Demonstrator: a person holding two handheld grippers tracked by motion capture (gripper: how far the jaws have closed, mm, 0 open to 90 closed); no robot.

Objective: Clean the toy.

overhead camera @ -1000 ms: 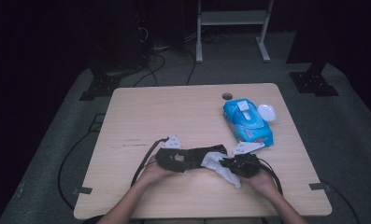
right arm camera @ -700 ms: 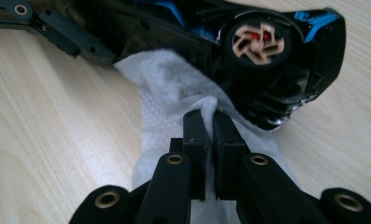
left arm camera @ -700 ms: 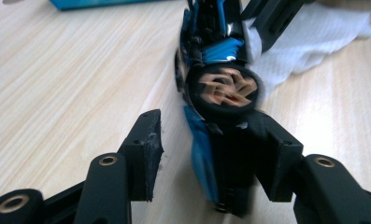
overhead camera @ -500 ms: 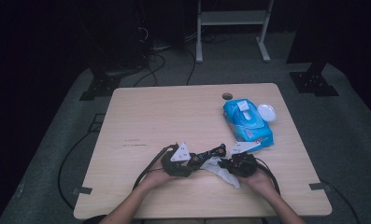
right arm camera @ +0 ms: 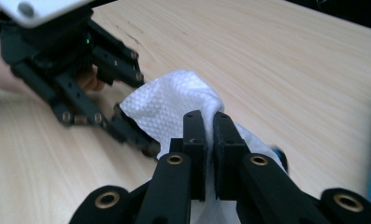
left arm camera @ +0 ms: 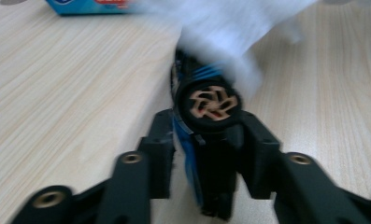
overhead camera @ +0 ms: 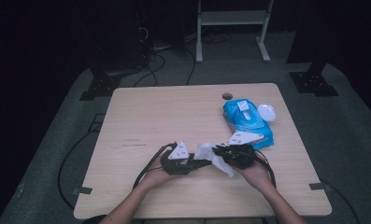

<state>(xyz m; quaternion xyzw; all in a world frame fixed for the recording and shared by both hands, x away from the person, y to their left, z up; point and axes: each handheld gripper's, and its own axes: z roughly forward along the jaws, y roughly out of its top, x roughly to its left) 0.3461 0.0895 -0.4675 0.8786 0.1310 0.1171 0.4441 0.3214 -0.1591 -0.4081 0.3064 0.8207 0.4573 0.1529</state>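
My right gripper has its black jaws pinched together on a fold of the white wipe, a soft, dimpled sheet that bunches up over the pale wood-grain table. My left gripper is clamped on a dark, round-ended toy with blue stripes and a tan pinwheel on its end. The wipe drapes over the toy's far end between my two grippers, near the table's front edge, with the glossy blue pack just beyond.
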